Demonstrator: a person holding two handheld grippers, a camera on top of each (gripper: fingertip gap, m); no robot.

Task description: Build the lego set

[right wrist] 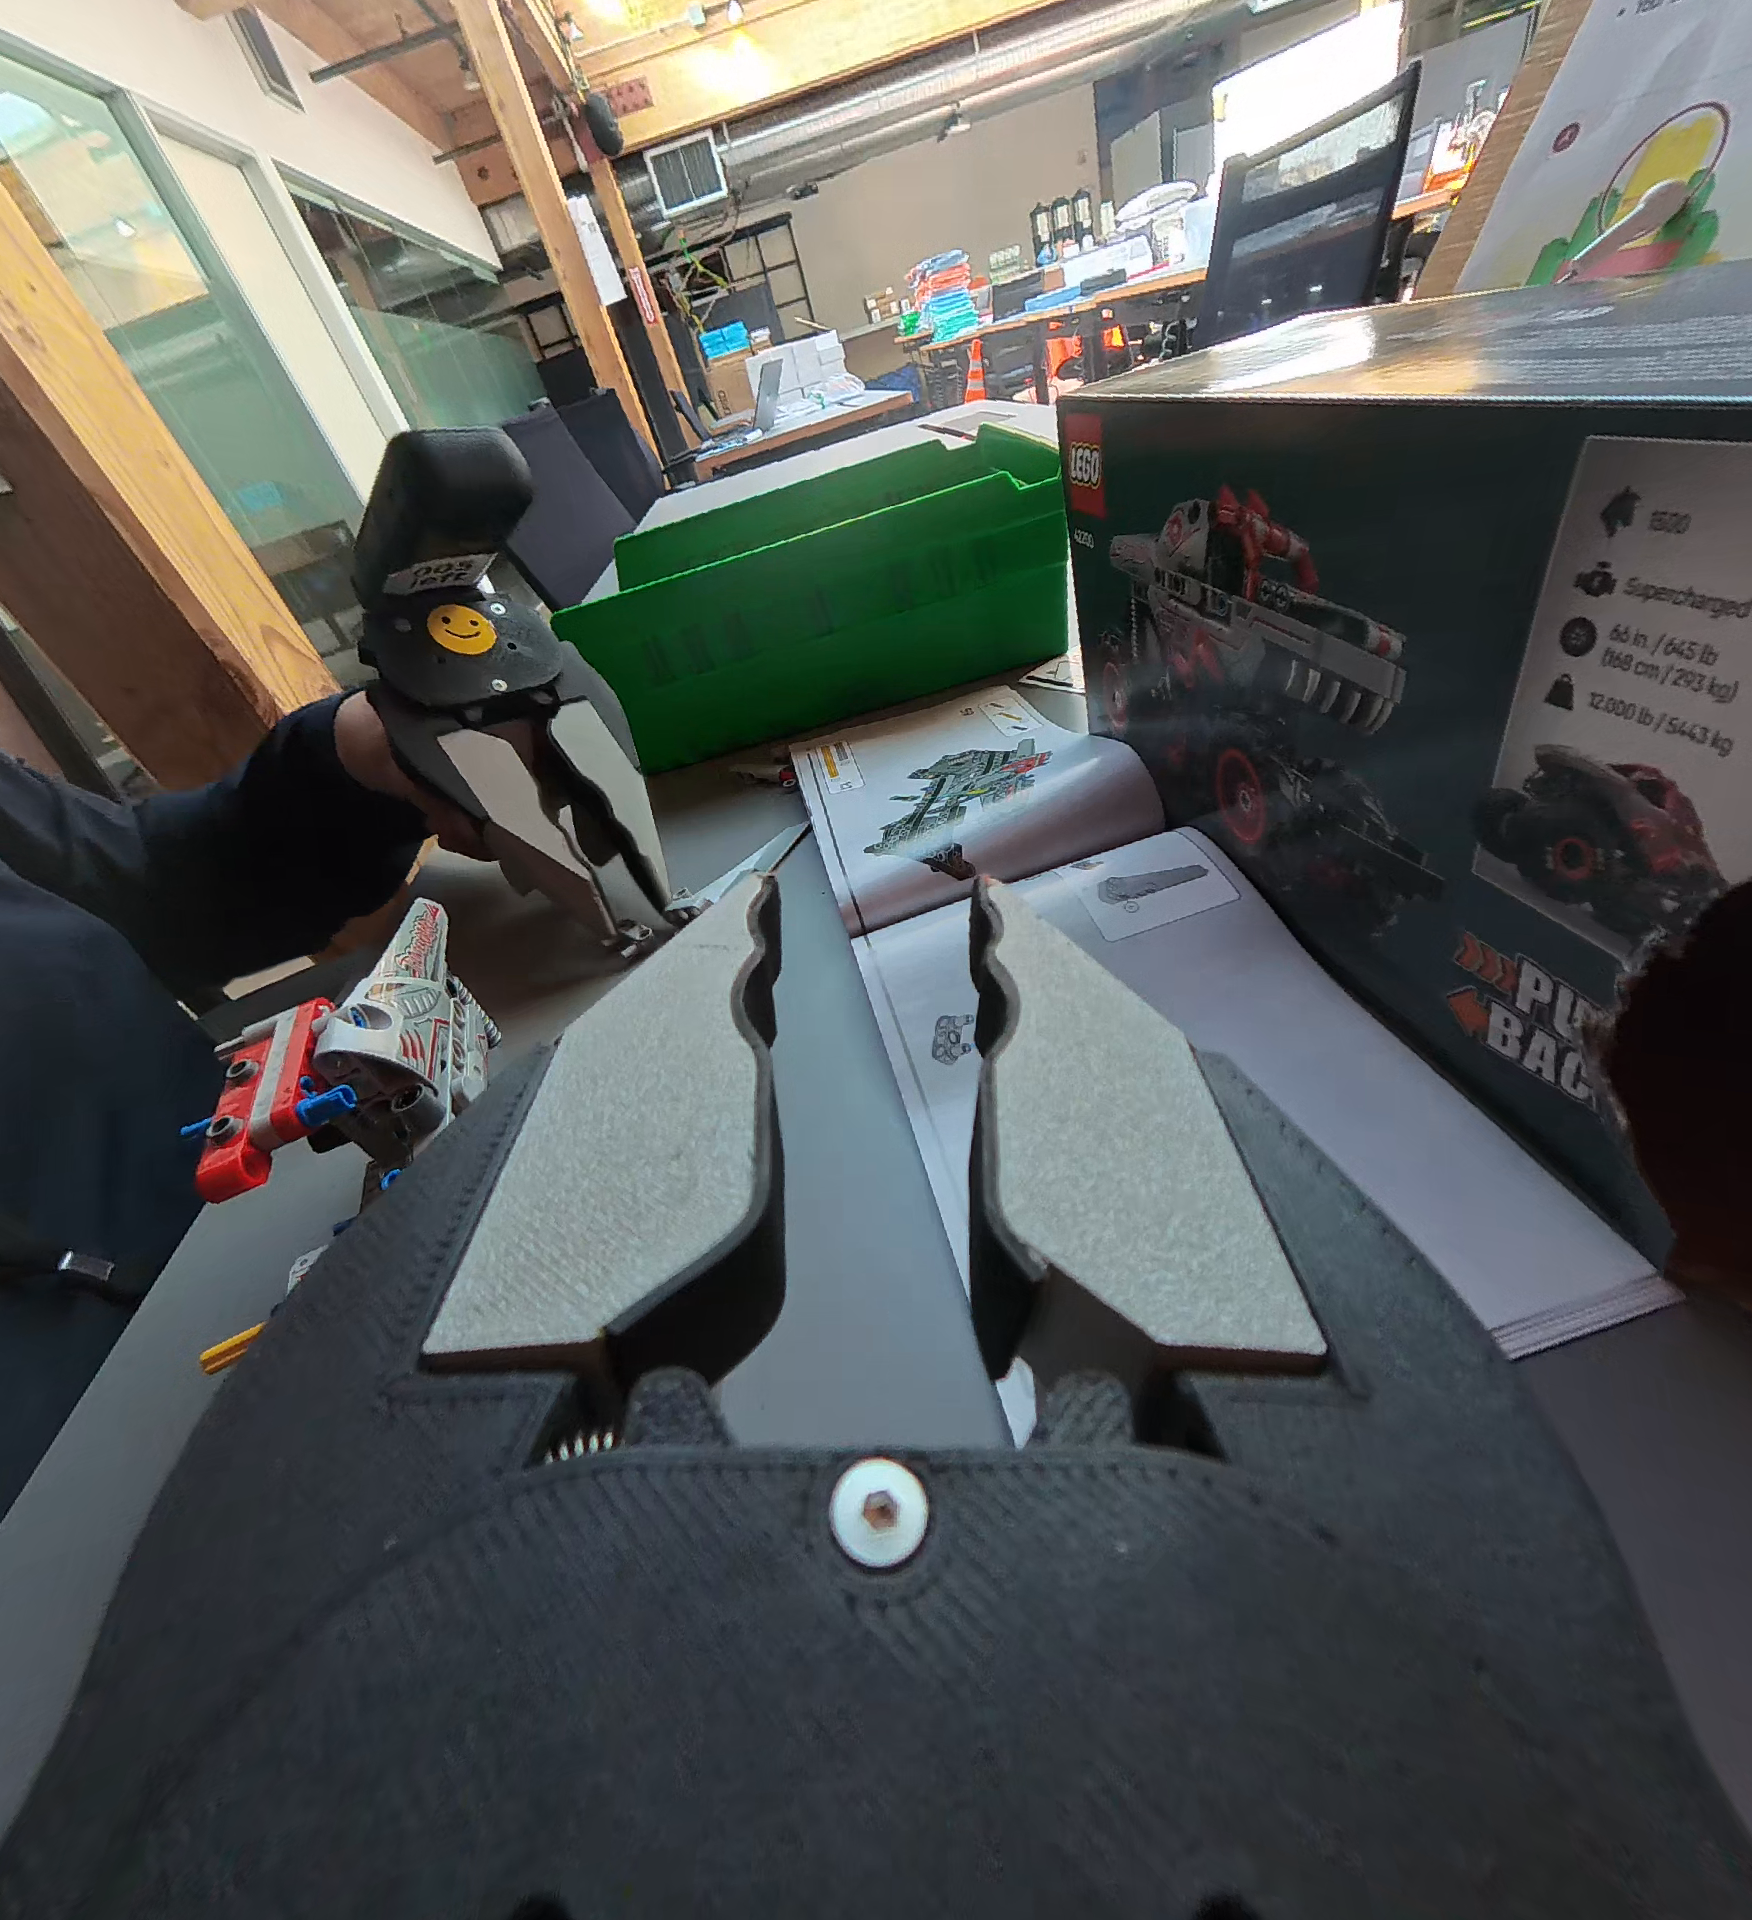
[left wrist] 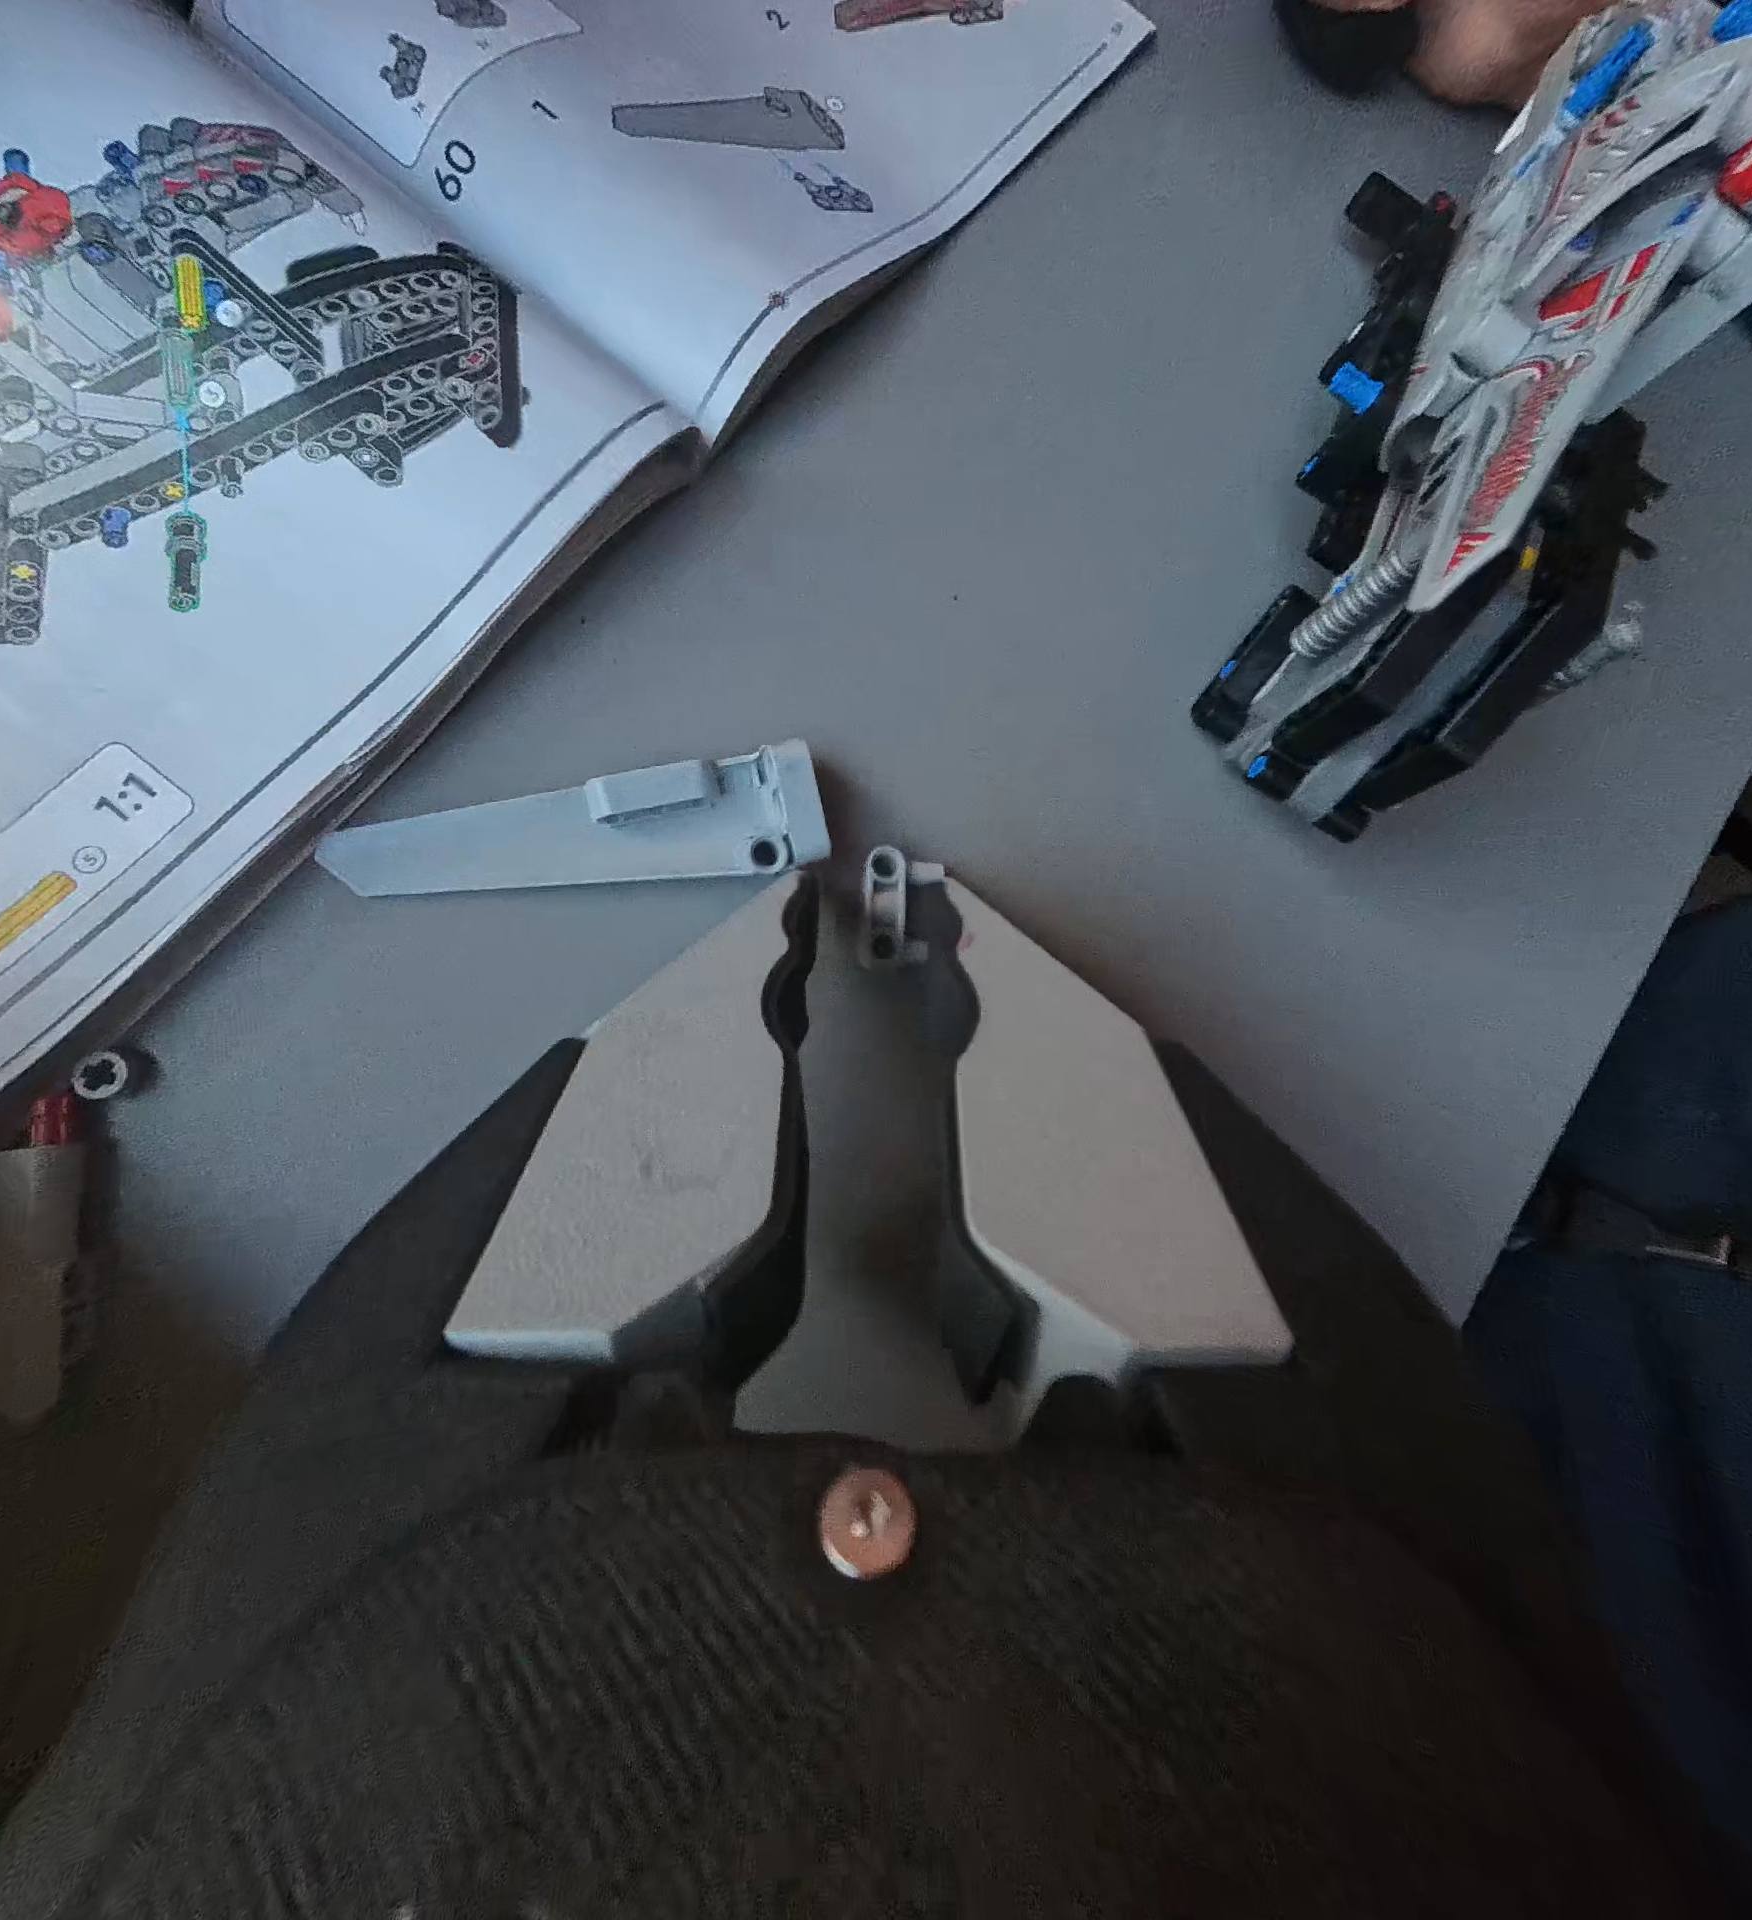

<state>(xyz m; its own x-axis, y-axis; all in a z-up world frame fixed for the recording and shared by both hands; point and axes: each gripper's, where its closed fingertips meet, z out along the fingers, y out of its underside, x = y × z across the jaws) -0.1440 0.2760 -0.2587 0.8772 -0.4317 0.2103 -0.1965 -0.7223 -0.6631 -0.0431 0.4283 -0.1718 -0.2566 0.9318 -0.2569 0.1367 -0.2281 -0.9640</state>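
Note:
My left gripper (left wrist: 877, 904) is shut on a small grey connector (left wrist: 887, 906), with its tips down at the grey table (left wrist: 1007, 582). A long light grey panel piece (left wrist: 581, 831) lies flat just left of the tips. The part-built model (left wrist: 1474, 436), grey with red, blue and black parts, stands tilted at the right; it also shows in the right wrist view (right wrist: 352, 1049). My right gripper (right wrist: 872, 904) is open and empty, held above the table and the open instruction booklet (right wrist: 1215, 1039). The left gripper (right wrist: 623, 914) shows ahead of it, to the left.
The booklet (left wrist: 332, 416) covers the upper left. A small black round part (left wrist: 101, 1072) lies by its lower edge. The set's box (right wrist: 1371, 727) stands at the right, with a green bin (right wrist: 820, 613) behind. A yellow axle (right wrist: 228, 1356) lies near the table's edge. A person's dark sleeve (left wrist: 1682, 1143) is at the right. Spacing between my two grippers at the tips: around 20 cm.

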